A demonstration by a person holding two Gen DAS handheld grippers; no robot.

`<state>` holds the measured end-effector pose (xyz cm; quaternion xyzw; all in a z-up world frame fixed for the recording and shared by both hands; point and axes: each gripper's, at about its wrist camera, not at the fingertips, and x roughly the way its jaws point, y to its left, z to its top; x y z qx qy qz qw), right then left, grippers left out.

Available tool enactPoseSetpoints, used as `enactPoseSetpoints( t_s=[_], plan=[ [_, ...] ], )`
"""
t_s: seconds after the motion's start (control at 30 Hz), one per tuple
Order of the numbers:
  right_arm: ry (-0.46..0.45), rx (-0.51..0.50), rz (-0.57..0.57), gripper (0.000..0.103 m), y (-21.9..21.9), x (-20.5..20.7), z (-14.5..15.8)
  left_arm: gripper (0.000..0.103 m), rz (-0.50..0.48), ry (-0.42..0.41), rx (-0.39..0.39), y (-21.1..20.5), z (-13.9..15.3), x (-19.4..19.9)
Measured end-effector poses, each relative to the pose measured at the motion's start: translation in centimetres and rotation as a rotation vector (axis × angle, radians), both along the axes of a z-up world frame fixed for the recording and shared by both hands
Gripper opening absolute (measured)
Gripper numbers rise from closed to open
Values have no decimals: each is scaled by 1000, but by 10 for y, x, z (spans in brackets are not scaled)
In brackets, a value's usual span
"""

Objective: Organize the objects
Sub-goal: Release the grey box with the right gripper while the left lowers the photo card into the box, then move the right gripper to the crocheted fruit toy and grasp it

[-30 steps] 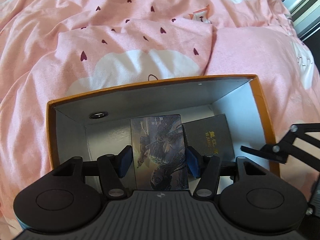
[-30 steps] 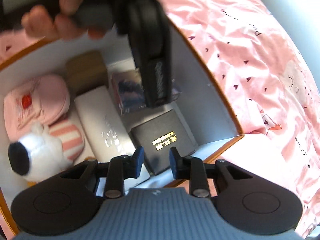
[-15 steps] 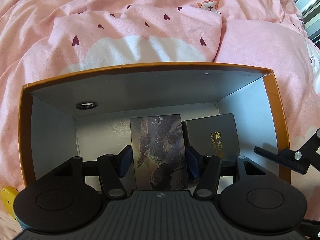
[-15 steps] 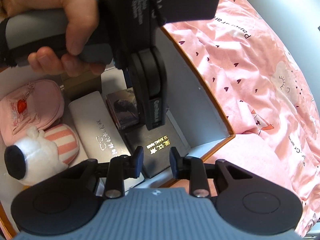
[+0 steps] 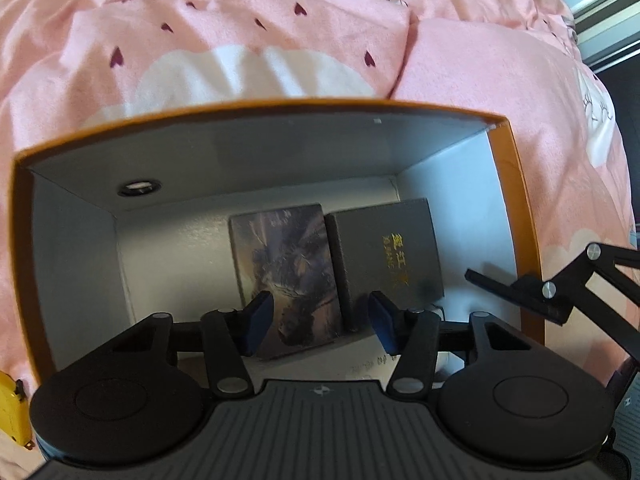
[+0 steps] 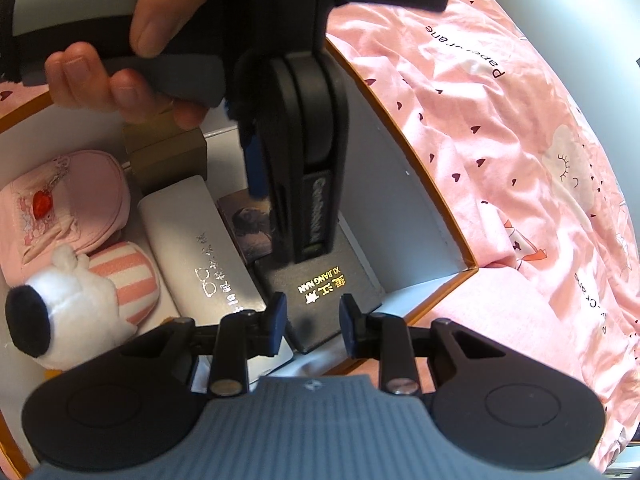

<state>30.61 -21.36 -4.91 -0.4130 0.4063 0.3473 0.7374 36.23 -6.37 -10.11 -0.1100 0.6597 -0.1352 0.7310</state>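
Fingers (image 5: 258, 326) of the closing left gripper (image 5: 320, 326) seemingly clear the picture box (image 5: 284, 272) edges.

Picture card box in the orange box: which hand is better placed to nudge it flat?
Left. The left tongs straddle the picture card box, jaws closing with it between them. The right tongs hover empty over the black box.

Beyond the tongs, the orange-rimmed cardboard box (image 5: 516, 200) has smooth, matt grey-white paper walls. The picture-printed flat box (image 5: 288, 276) between the left tongs' blue pads looks glossy. Beside it the dark matt box with shiny gold foil lettering (image 6: 324, 292) lies under the right tongs. The white plush toy (image 6: 68, 312) is fuzzy; the pink heart-print bedding (image 5: 240, 32) is soft cloth.
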Motion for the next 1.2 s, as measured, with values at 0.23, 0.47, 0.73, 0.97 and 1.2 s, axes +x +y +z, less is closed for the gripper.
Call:
enactPoseSetpoints(
  t_s=[0.23, 0.47, 0.73, 0.97, 1.2],
  plan=[
    [1, 17, -7, 29, 2, -7, -1, 57, -91, -87, -1, -15, 22, -12],
    [39, 117, -135, 29, 8, -24, 16, 57, -153, -235, 5, 6, 78, -47],
    [92, 285, -126, 30, 37, -64, 52, 57, -186, -336, 78, 65, 122, -94],
    [107, 299, -38, 30, 83, -86, 68, 57, -196, -353, 151, 117, 138, -139],
    [116, 250, 104, 36, 138, -106, 69, 57, -219, -355, 249, 155, 131, -170]
  ],
)
